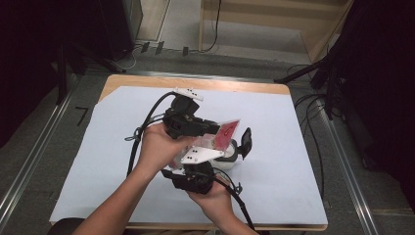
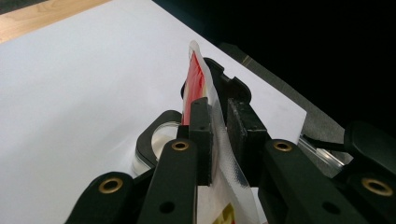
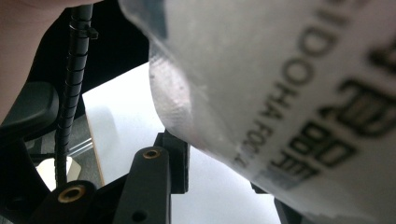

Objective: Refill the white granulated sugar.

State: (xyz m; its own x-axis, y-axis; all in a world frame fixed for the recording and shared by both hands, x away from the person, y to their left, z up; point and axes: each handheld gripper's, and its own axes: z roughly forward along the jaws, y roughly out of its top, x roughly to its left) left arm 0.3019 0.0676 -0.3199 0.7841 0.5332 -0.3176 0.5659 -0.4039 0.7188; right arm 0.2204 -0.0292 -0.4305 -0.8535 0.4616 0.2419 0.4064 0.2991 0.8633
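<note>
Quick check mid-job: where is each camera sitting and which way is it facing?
High view: above the person's side, looking forward and down at the table; both forearms, the left gripper and the right gripper show.
Left gripper view: looks along its jaws, shut on the packet, above a small white cup.
Right gripper view: looks along its jaws at the packet's printed face.
All three views share the packet.

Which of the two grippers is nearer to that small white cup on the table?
Right. The right gripper sits right beside the white cup, one jaw up against its rim. The left gripper is higher up, clamped on the red and white packet above it.
</note>
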